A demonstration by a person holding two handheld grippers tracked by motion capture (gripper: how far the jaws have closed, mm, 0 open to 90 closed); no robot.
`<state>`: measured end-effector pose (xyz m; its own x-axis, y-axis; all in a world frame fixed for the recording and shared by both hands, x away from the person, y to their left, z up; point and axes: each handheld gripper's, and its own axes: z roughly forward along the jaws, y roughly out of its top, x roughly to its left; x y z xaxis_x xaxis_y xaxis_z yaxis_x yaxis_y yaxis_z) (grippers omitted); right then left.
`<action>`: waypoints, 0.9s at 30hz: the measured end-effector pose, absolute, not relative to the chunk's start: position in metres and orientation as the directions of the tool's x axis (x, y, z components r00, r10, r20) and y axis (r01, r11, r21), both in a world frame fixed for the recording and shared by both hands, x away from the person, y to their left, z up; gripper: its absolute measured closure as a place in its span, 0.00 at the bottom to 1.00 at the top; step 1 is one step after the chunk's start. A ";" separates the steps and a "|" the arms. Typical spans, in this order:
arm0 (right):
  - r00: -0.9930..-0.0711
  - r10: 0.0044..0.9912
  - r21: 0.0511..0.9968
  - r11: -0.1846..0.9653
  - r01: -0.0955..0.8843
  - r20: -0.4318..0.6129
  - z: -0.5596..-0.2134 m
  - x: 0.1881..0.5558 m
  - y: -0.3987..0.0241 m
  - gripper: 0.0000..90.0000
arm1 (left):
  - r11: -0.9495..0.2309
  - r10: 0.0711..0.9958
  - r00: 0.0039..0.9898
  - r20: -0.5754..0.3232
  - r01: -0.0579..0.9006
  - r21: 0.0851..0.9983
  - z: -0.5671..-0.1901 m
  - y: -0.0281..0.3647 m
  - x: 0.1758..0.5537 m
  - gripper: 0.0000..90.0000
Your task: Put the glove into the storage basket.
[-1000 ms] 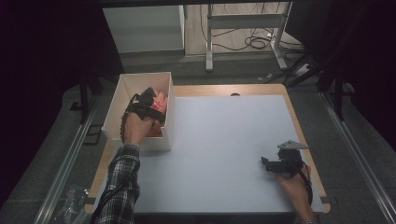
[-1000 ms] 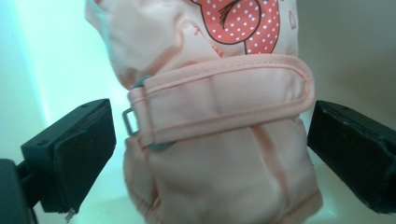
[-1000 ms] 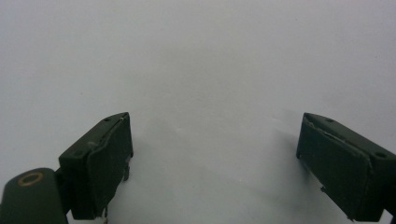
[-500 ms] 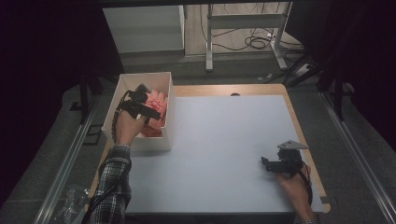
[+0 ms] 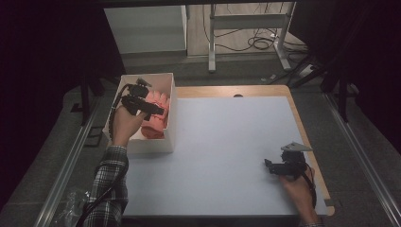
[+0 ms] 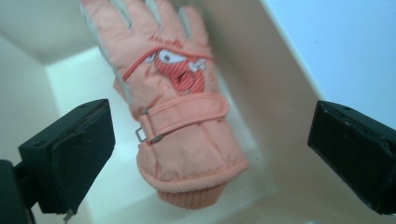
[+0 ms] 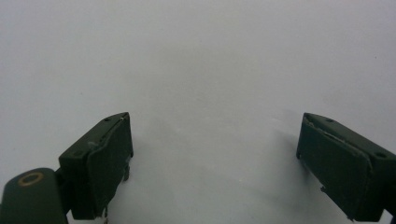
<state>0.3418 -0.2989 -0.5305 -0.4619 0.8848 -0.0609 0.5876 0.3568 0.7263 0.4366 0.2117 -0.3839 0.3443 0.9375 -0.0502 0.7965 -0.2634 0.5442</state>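
Observation:
A pink padded glove [image 6: 180,107] with a strap and a ribbed cuff lies in a white box [image 5: 166,140] at the table's left edge. The same glove [image 5: 155,119] shows from above, partly under my left gripper [image 5: 161,111]. That left gripper [image 6: 210,154] hovers over the box, jaws wide open on either side of the glove's cuff and apart from it. My right gripper [image 5: 267,165] rests low at the table's right front, open, and between its jaws [image 7: 212,158] there is only bare white table.
The white table top [image 5: 227,142] spreads between the two hands, with a wooden border [image 5: 309,142] along its right side. The box's tall right wall [image 6: 261,84] stands beside the glove. A white cabinet [image 5: 146,28] and a metal frame [image 5: 246,23] stand beyond the table.
My left gripper has lifted and shifted slightly toward the box's far end, now pointing right across the glove. The right gripper has stayed put.

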 end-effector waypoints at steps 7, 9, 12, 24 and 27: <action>-0.462 0.885 0.726 0.357 0.587 -0.061 -0.531 0.342 -0.299 0.12 | -0.299 0.918 0.394 -0.038 0.754 0.585 -0.368 0.198 0.428 0.01; -0.462 0.885 0.726 0.357 0.587 -0.061 -0.531 0.342 -0.299 0.12 | -0.314 0.910 0.413 -0.031 0.738 0.598 -0.364 0.193 0.426 0.01; -0.462 0.885 0.727 0.357 0.587 -0.061 -0.531 0.342 -0.299 0.12 | -0.328 0.898 0.438 -0.030 0.714 0.619 -0.360 0.186 0.423 0.01; -0.463 0.885 0.727 0.357 0.587 -0.061 -0.531 0.342 -0.299 0.12 | -0.379 0.848 0.529 -0.032 0.649 0.659 -0.352 0.153 0.413 0.01; -0.462 0.885 0.727 0.357 0.587 -0.061 -0.531 0.342 -0.299 0.12 | -0.397 0.827 0.561 -0.035 0.626 0.671 -0.352 0.140 0.409 0.01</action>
<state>0.3418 -0.2990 -0.5305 -0.4624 0.8846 -0.0610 0.5871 0.3570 0.7265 0.4088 0.1395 -0.3522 0.5613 0.8269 -0.0351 0.6262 -0.3966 0.6713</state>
